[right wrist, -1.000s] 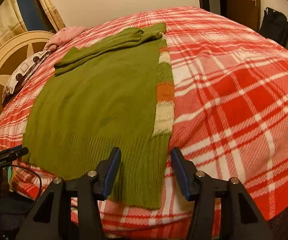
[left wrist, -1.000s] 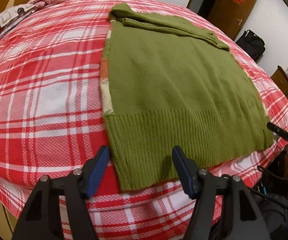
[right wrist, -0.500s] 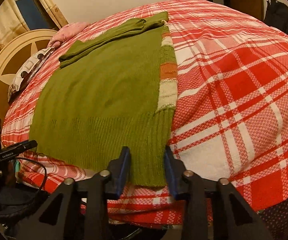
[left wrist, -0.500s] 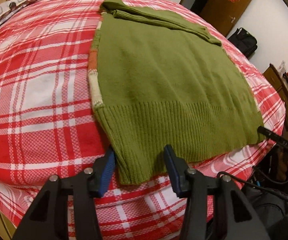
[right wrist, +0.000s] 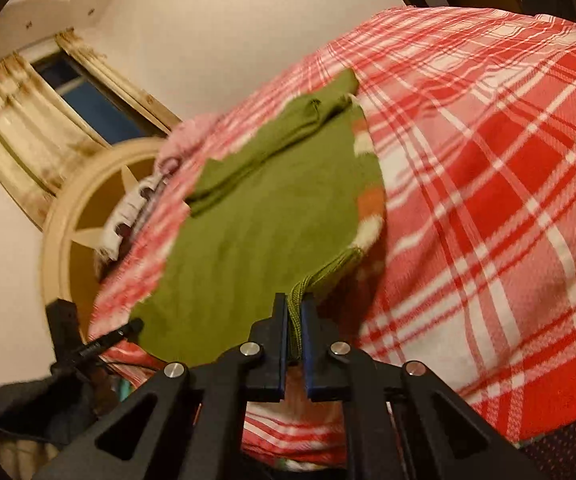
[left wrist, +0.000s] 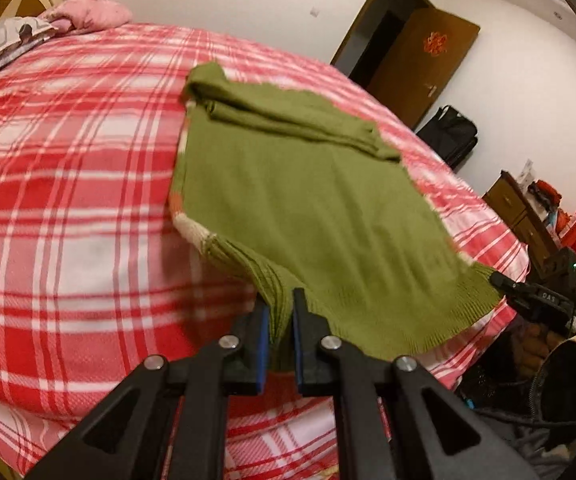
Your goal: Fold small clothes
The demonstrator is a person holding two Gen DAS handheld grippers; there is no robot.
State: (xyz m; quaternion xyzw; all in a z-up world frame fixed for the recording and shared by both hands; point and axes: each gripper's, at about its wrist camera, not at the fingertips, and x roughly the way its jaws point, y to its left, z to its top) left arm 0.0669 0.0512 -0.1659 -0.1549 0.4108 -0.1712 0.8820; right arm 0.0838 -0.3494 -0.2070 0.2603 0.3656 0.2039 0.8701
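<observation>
Both tools, left tool [left wrist: 279,322] and right tool [right wrist: 295,320], pinch the green sweater [left wrist: 307,208] hem. Thin bites could slip, dropping it crooked on the bed [left wrist: 68,200].

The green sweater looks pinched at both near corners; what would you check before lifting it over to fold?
1. Left tool pinched on the sweater hem: ok, still squeezing tighter.
2. Right tool shut on the hem corner: ok.
3. Sleeves folded across the far end: ok.
4. Bedspread caught in either pinch: cannot tell.
5. Landing area on the sweater bare: ok.
6. Both grips bite equally deep: cannot tell.
</observation>
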